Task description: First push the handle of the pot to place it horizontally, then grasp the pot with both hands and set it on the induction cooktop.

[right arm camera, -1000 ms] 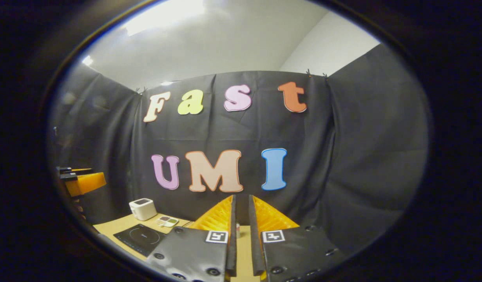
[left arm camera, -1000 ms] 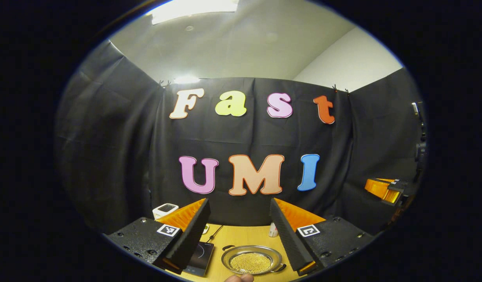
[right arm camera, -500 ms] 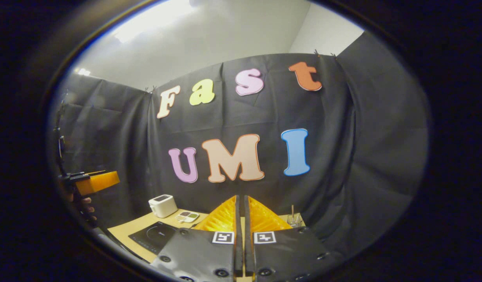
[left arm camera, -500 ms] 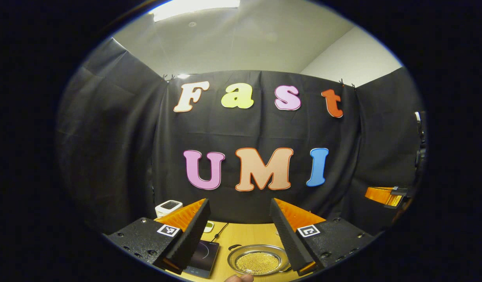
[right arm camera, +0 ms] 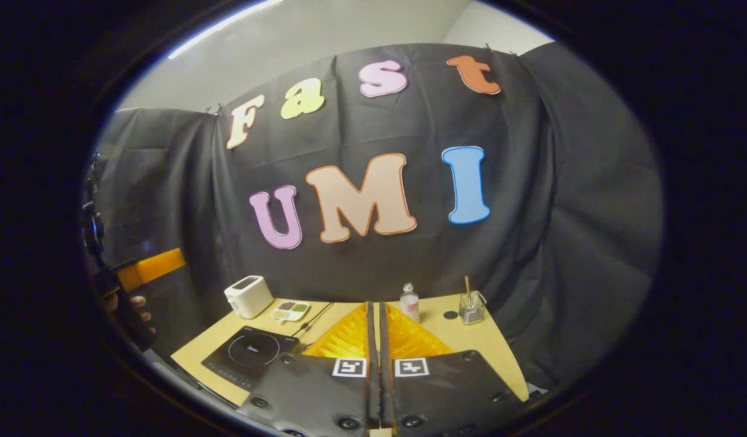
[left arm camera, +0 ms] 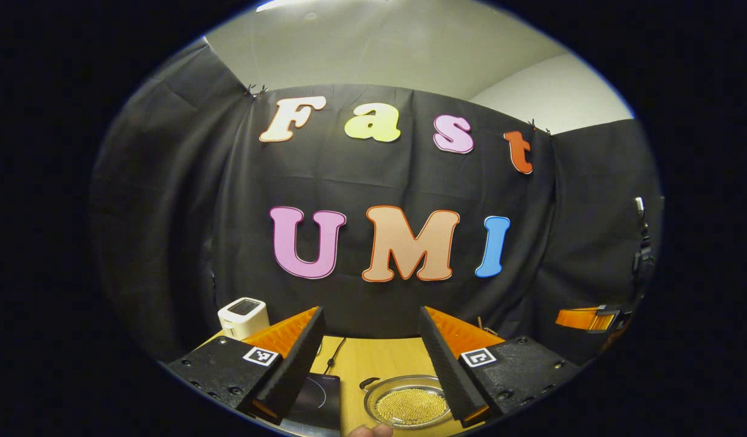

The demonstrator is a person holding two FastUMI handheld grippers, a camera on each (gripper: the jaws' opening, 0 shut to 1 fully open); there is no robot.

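Table [right arm camera: 501, 355], left to right: white box [right arm camera: 248, 296], induction cooktop [right arm camera: 250, 354], pot [left arm camera: 410, 405] of yellow beads beside it between left gripper's [left arm camera: 371, 370] spread jaws, right gripper [right arm camera: 373, 364] pressed together, bottle [right arm camera: 409, 302], glass with stick [right arm camera: 471, 307].

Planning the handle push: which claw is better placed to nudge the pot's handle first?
Probably the right claw: its fingers are together, a narrow tip suited to pushing, though the pot isn't visible past it. The left claw is open, with the pot just ahead, better for grasping.
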